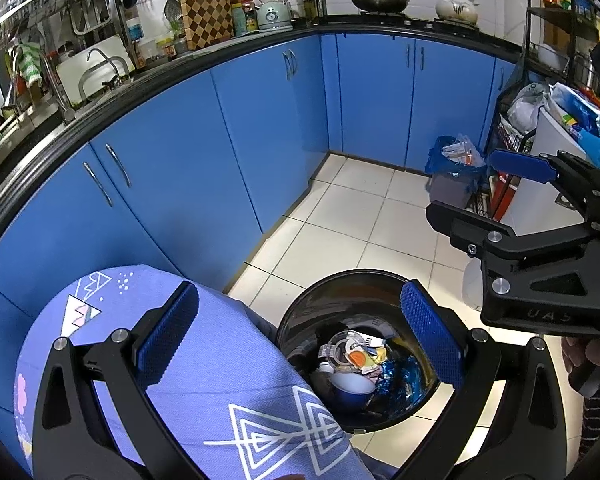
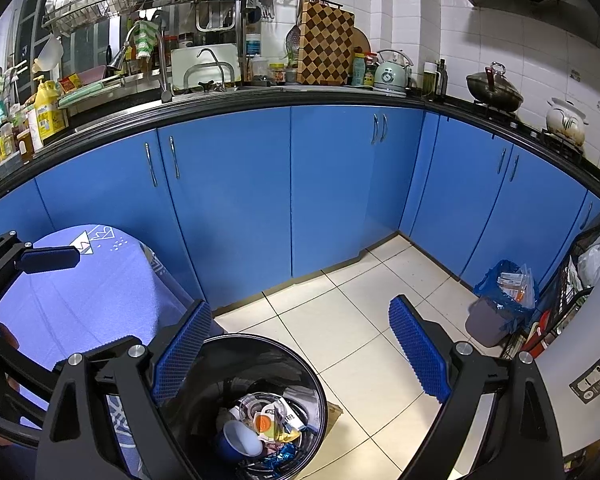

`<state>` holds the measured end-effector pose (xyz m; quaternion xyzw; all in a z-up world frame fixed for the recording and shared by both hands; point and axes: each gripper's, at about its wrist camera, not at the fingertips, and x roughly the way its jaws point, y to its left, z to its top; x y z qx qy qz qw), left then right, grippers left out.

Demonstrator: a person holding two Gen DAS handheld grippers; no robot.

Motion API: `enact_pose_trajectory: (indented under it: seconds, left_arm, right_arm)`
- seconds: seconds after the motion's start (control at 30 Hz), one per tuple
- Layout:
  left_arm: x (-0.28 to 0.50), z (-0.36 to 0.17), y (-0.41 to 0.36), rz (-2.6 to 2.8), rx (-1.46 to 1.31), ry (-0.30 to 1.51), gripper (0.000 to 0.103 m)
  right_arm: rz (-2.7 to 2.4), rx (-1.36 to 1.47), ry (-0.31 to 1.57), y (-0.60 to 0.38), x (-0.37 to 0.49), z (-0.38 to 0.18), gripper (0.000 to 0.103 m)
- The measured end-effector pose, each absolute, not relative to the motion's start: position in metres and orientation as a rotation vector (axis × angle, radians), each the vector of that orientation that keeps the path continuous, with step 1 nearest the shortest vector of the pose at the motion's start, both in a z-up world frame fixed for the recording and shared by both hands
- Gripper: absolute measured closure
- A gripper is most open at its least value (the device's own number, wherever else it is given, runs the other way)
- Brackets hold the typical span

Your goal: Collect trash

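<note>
A round black trash bin (image 1: 296, 320) (image 2: 316, 380) stands on the tiled floor. Inside lies trash (image 1: 360, 364) (image 2: 266, 424): a blue and white cup, clear plastic lids, an orange-marked wrapper, shiny blue foil. My left gripper (image 1: 300, 334) hovers open above the bin and the table edge, nothing between its blue pads. My right gripper (image 2: 300, 352) also hangs open over the bin, empty. In the left wrist view the right gripper (image 1: 480, 188) shows at the right edge, jaws apart. The left gripper's finger (image 2: 52, 258) appears at the left of the right wrist view.
A table under a light-blue patterned cloth (image 1: 180, 360) (image 2: 80, 292) sits left of the bin. Blue cabinets (image 2: 300, 184) run along the back under a cluttered counter. A small grey bin with a blue bag (image 1: 454, 168) (image 2: 500, 304) stands by a wire rack (image 1: 512, 128).
</note>
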<state>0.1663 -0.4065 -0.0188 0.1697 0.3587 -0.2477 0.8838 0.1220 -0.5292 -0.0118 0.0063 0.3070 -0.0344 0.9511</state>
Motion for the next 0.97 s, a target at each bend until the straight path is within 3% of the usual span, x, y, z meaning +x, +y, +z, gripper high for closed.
enact_pose_trajectory:
  seconds: [0.97]
  left_arm:
    - [0.1712,-0.0203,-0.3990,-0.519,0.297,0.792,0.003]
  right_arm:
    - [-0.068,0.008,0.630,-0.5279,0.1189,-0.0140,0.015]
